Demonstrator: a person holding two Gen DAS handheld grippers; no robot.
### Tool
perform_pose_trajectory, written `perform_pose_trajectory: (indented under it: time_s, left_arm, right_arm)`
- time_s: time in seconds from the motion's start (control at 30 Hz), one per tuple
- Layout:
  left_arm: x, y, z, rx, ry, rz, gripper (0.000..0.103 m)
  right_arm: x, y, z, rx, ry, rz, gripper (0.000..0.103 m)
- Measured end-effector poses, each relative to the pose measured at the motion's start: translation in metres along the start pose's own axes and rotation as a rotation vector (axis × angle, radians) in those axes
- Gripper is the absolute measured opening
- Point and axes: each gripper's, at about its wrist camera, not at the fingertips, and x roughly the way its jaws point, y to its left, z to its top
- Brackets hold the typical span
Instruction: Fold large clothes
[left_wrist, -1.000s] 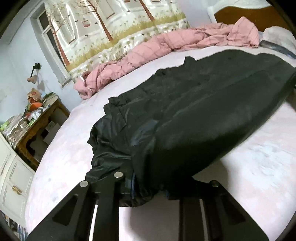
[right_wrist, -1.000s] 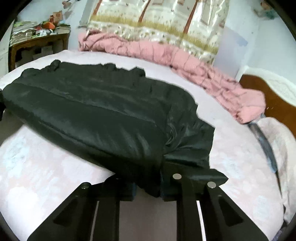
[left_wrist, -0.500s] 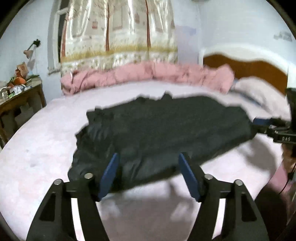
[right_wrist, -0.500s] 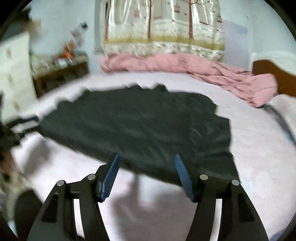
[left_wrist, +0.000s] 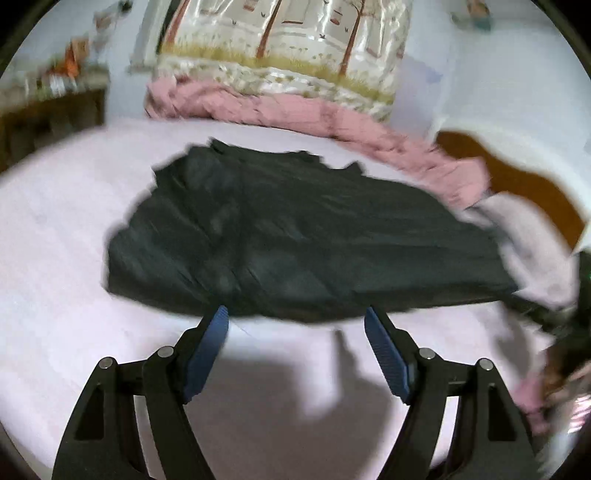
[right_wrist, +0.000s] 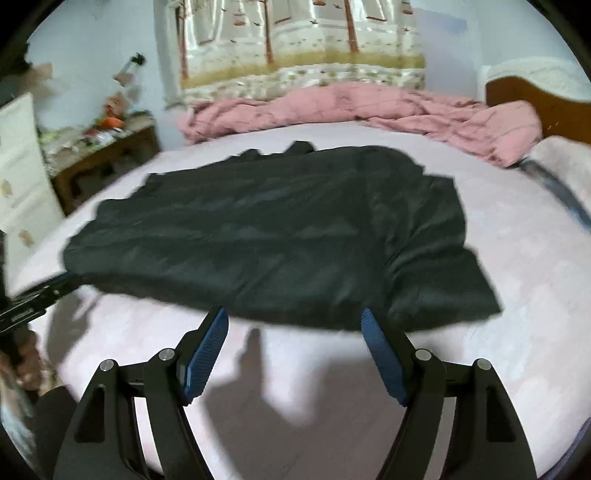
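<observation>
My left gripper (left_wrist: 295, 321) and right gripper (right_wrist: 293, 323) have just been opening and hold nothing, the dark garment (right_wrist: 273, 236) lies folded lengthwise on the bed (right_wrist: 517, 295), likely needing further folds.

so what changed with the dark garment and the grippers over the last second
Both grippers, left and right, let go of the dark garment: their jaws have just been opening, nothing between them now, and they pulled back from its near edge. The garment stays folded on the bed.
</observation>
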Motion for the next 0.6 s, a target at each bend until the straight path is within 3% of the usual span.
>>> perform_pose_trajectory:
  time_s: [0.07,0.13,0.27,0.37,0.43,0.53,0.57,0.6]
  left_arm:
    - [-0.006,0.002,0.0,-0.05,-0.008,-0.075,0.082]
    - [-0.003,0.006,0.003,-0.091,-0.001,-0.102,0.087]
    - [0.02,0.02,0.007,-0.21,0.081,-0.17,0.092]
    - [0.02,0.026,0.008,-0.234,0.04,-0.238,0.094]
    - [0.023,0.026,0.012,-0.239,0.025,-0.261,0.095]
    - [0.033,0.025,0.021,-0.248,0.023,-0.225,0.094]
    - [0.033,0.024,0.024,-0.253,0.007,-0.203,0.085]
    - [0.032,0.025,0.026,-0.258,-0.009,-0.179,0.059]
  right_arm:
    - [-0.003,0.002,-0.005,0.012,-0.021,0.013,0.077]
    - [0.001,0.001,-0.007,0.023,-0.027,0.042,0.077]
    - [0.023,-0.015,-0.007,0.135,0.05,0.087,0.077]
    - [0.029,-0.029,-0.006,0.2,0.025,0.111,0.077]
    - [0.031,-0.037,-0.002,0.244,0.0,0.143,0.078]
    - [0.036,-0.046,0.004,0.305,-0.024,0.189,0.078]
    - [0.038,-0.047,0.006,0.314,-0.032,0.19,0.077]
    - [0.039,-0.047,0.01,0.321,-0.046,0.166,0.066]
